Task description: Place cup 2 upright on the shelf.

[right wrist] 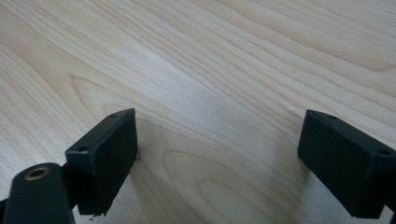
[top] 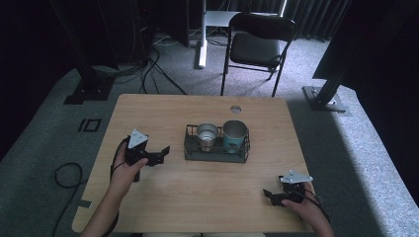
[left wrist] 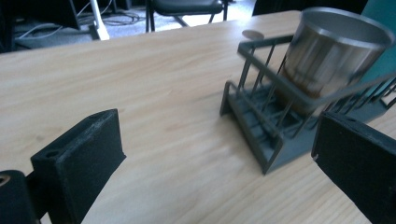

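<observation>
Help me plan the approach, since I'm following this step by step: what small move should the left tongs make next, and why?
Probably ease the left tongs onward toward the steel cup in the wire rack. Their jaws stand open with nothing between them, short of the rack's near end, and the cup sits right ahead.

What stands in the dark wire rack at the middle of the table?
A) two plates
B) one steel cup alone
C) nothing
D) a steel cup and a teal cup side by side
D: in the high view the rack holds a steel cup and, beside it, a teal cup.
</observation>
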{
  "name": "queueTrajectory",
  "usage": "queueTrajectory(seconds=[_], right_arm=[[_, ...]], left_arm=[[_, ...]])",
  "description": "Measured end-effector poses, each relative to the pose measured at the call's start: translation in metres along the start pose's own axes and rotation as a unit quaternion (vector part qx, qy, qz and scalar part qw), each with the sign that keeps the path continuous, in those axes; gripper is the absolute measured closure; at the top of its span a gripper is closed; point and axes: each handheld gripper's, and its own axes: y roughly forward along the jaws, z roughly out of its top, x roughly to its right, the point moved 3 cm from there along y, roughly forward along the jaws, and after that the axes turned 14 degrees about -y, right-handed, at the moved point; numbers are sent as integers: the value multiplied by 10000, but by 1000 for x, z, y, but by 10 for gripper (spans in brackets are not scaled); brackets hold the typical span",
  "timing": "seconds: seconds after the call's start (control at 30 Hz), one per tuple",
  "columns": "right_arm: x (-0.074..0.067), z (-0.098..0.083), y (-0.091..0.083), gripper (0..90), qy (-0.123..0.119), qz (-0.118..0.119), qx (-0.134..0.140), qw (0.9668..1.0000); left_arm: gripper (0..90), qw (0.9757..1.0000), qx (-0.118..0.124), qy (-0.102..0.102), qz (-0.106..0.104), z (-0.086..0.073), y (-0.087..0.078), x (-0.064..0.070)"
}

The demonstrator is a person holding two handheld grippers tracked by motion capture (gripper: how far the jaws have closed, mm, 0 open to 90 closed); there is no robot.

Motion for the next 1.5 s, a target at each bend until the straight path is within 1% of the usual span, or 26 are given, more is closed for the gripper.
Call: queueTrajectory(seconds=[0.1, 0.27, 0.33, 0.5, 0.53, 0.57, 0.63, 0.67, 0.7, 0.73, 0.8, 0.83, 0.9, 0.97, 1.0, 1.03, 1.1, 1.2, 1.23, 1.3, 1.4, 1.5], right_arm=[[0, 0, 0, 117, 1, 0, -1, 10000], [0, 0, 0, 117, -1, -1, -1, 10000], [0, 0, 0, 117, 1, 0, -1, 10000], [0, 0, 0, 117, 1, -2, -1, 10000], [0, 0, 0, 117, -2, -2, 1, 10000], [0, 0, 0, 117, 1, -1, 0, 10000], [0, 0, 0, 117, 8, 0, -4, 10000], [0, 0, 0, 117, 8, 0, -4, 10000], [0, 0, 0, 117, 3, -1, -2, 10000], [0, 0, 0, 117, -1, -5, 1, 10000], [0, 0, 0, 117, -4, -5, 4, 10000], [0, 0, 0, 117, -5, -6, 8, 10000], [0, 0, 0, 117, -7, -6, 9, 10000], [0, 0, 0, 117, -7, -6, 8, 10000], [0, 0, 0, 117, -4, -6, 7, 10000], [0, 0, 0, 117, -7, -6, 8, 10000], [0, 0, 0, 117, -6, -5, 8, 10000], [0, 0, 0, 117, -8, -6, 9, 10000], [0, 0, 0, 117, -7, -6, 8, 10000], [0, 0, 0, 117, -8, -6, 9, 10000], [0, 0, 0, 117, -8, -6, 9, 10000], [0, 0, 0, 117, -6, -5, 9, 10000]], left_arm=[[27, 9999, -45, -90, 57, -9, -4, -7], [27, 9997, -80, -114, 218, -23, -11, -15], [27, 9994, -124, -155, 274, -28, -13, -19], [27, 9984, -305, -129, 452, -43, -17, -26], [27, 9982, -316, -146, 489, -45, -18, -27], [27, 9979, -331, -121, 543, -47, -19, -29], [27, 9967, -346, -98, 723, -51, -19, -32], [27, 9967, -346, -98, 723, -51, -19, -32], [27, 9965, -356, -179, 739, -54, -20, -35], [27, 9962, -356, -219, 759, -55, -21, -36], [27, 9960, -359, -236, 785, -57, -21, -38], [27, 9957, -369, -305, 796, -60, -23, -41], [27, 9954, -314, -363, 834, -60, -26, -46], [27, 9947, -269, -461, 878, -62, -29, -51], [27, 9940, -261, -542, 909, -64, -30, -54], [27, 9934, -270, -577, 954, -65, -31, -56], [28, 9925, -365, -568, 1021, -69, -34, -61], [27, 9919, -371, -653, 1024, -72, -40, -66], [27, 9917, -371, -641, 1055, -73, -41, -68], [27, 9904, -389, -654, 1153, -75, -45, -72], [27, 9889, -419, -763, 1206, -79, -50, -77], [27, 9880, -457, -752, 1272, -83, -55, -80]])
